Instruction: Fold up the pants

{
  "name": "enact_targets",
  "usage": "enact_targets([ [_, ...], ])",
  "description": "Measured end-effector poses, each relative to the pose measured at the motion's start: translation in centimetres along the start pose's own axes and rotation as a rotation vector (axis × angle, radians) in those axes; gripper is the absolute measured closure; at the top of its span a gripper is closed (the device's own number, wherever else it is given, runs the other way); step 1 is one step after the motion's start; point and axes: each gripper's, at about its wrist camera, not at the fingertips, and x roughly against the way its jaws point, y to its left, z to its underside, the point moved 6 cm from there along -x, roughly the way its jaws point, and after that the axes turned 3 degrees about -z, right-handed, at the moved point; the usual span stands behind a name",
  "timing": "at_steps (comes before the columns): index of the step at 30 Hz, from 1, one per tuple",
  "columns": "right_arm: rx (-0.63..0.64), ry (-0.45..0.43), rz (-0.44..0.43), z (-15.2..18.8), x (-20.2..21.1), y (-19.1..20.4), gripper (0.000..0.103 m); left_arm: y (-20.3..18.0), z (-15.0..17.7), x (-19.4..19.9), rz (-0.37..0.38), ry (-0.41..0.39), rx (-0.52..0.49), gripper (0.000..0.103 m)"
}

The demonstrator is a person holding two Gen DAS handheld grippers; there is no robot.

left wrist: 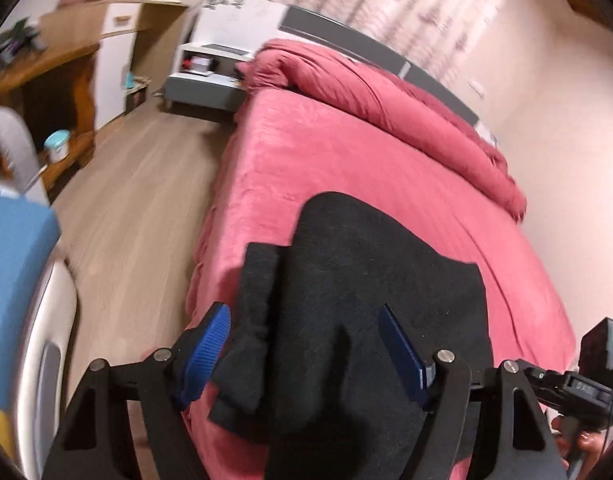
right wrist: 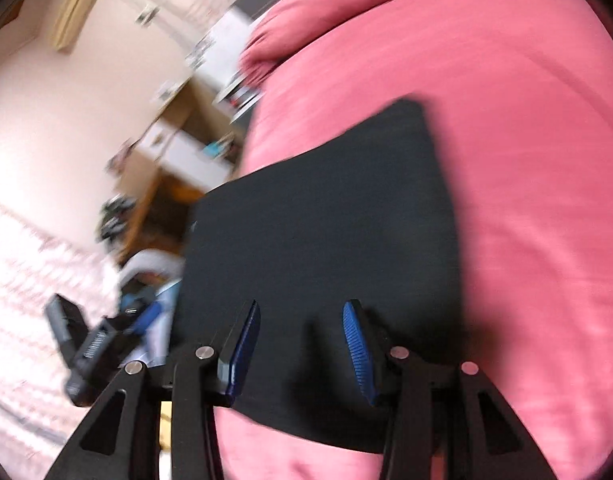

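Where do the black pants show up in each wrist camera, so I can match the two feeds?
Left wrist view: the black pants fill the lower centre, lying on the pink bed, running between the open fingers of the left gripper.
Right wrist view: the pants sit centre, between the open fingers of the right gripper.
Shared landmark: the pink bedspread.

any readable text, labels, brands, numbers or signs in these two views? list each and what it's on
None can be read for certain.
Pale lettering on the black body of the right gripper, seen in the left wrist view: too small and blurred.
Printed marks on the white box past the bed: blurred.
Markings on the left gripper's body, right wrist view: blurred.
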Motion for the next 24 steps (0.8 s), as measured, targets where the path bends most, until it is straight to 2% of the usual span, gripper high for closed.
enact_targets([
  [2,-0.019,-0.008,0.071,0.4,0.2,-2.6,0.057,-1.1,-0.4,-1.4,-0.017,0.034,-0.069,0.030],
  [3,-0.029,0.001,0.091,0.8,-0.5,-3.2,0.057,-1.4,-0.2,-1.9,-0.005,0.056,-0.092,0.047],
  [4,-0.040,0.016,0.104,1.2,-0.8,-4.2,0.055,-1.7,-0.1,-2.5,0.005,0.087,-0.109,0.055],
  [5,-0.049,0.032,0.089,1.8,-1.2,-4.9,0.051,-1.9,0.2,-3.4,-0.018,0.130,-0.130,0.063],
  [7,-0.074,0.057,0.039,2.7,-1.7,-5.9,0.044,-2.3,0.7,-4.4,-0.056,0.172,-0.186,0.068],
  [8,-0.098,0.068,-0.003,3.1,-2.2,-6.1,0.043,-2.5,0.7,-4.5,-0.061,0.172,-0.206,0.082],
  [9,-0.121,0.081,-0.061,3.2,-2.2,-6.3,0.042,-2.5,0.6,-4.5,-0.061,0.176,-0.203,0.087],
  [10,-0.138,0.104,-0.124,3.5,-3.3,-5.4,0.044,-2.4,0.3,-4.2,-0.043,0.175,-0.179,0.088],
  [14,0.013,0.092,-0.063,2.3,-2.9,-2.0,0.071,-1.8,-2.0,-1.2,0.032,0.113,-0.092,0.090],
  [16,0.067,0.049,-0.100,1.2,-1.2,0.3,0.072,-1.2,-2.6,-0.1,0.025,0.080,-0.089,0.090],
  [19,0.181,0.043,-0.045,1.1,-1.5,2.8,0.072,0.7,-1.5,-1.6,-0.040,0.108,-0.096,0.090],
  [20,0.182,0.056,-0.019,1.4,-2.2,2.5,0.072,1.2,-0.8,-2.6,-0.057,0.126,-0.106,0.087],
  [21,0.172,0.082,0.034,1.9,-3.5,1.6,0.072,1.6,0.1,-3.7,-0.088,0.134,-0.146,0.076],
  [22,0.166,0.110,0.087,2.2,-4.0,-0.1,0.067,1.7,0.9,-4.2,-0.118,0.123,-0.196,0.072],
  [24,0.150,0.157,0.156,3.3,-5.6,-2.5,0.051,1.3,1.5,-3.3,-0.137,0.086,-0.222,0.069],
])
